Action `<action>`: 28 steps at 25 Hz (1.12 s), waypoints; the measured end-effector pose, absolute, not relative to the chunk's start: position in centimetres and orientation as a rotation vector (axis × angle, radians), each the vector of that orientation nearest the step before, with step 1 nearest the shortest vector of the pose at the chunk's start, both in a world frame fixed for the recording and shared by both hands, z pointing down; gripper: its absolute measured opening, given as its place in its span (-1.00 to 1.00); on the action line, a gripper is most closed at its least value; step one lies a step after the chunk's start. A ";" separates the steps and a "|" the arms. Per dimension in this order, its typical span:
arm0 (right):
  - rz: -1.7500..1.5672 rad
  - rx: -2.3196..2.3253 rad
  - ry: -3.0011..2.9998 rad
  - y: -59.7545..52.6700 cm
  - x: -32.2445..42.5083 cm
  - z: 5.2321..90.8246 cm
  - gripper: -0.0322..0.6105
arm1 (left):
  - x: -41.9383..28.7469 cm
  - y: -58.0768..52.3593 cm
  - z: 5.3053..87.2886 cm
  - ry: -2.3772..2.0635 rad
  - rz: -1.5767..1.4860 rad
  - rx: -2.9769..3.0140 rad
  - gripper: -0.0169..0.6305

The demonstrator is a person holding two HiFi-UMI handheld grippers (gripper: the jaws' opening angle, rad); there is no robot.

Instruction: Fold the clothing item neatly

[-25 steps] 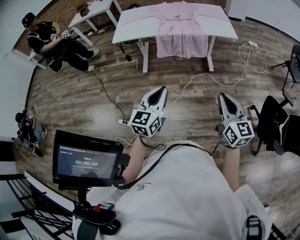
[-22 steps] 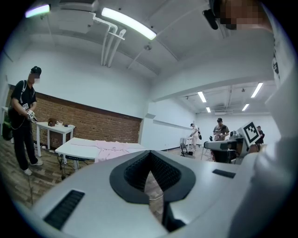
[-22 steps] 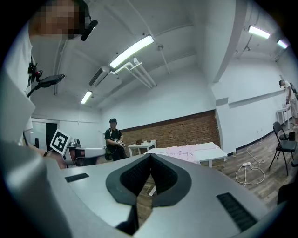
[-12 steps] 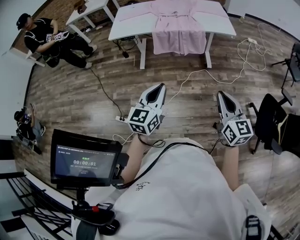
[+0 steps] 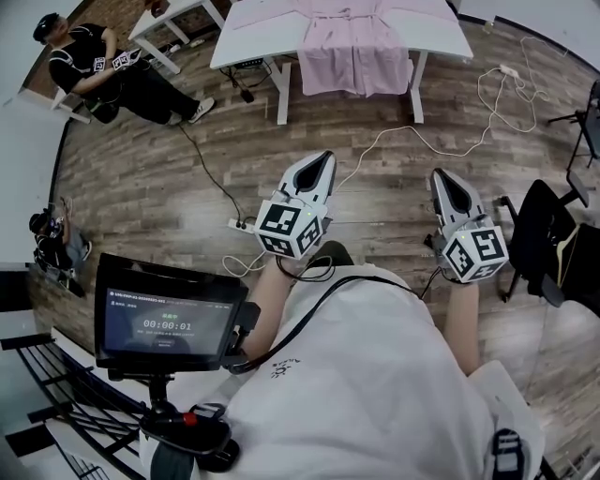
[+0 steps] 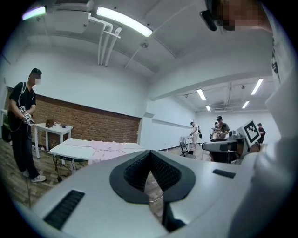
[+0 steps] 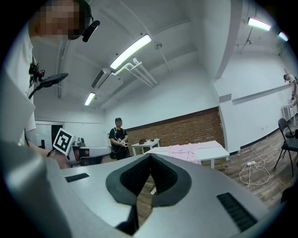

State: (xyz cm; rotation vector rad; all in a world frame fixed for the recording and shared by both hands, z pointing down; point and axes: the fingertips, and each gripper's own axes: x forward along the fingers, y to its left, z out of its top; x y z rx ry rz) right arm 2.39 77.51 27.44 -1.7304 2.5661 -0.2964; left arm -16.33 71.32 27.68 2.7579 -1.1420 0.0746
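A pink garment lies spread on a white table at the top of the head view, its lower part hanging over the front edge. My left gripper and right gripper are held over the wooden floor, well short of the table, both pointing towards it. Both are shut with nothing between the jaws. The left gripper view shows the garment far off on the table beyond the shut left gripper. The right gripper view shows the garment beyond the shut right gripper.
A white cable and a power strip lie on the floor between me and the table. A black chair stands at the right. A person sits at the upper left beside a second white table. A monitor hangs at my left.
Both grippers have moved a little forward towards the table, the left one more. The table and garment have slid up in the head view. The seated person has stretched out the legs.
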 end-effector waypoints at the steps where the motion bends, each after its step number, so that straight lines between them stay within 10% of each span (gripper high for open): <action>1: -0.301 -1.728 2.571 77.0 2.3 27.7 -0.89 | -16.2 70.8 28.0 -1.140 0.081 2.756 -0.94; 28: -0.388 -1.847 2.520 50.2 1.0 30.3 -0.89 | -16.9 42.7 31.7 -0.971 0.136 2.742 -0.94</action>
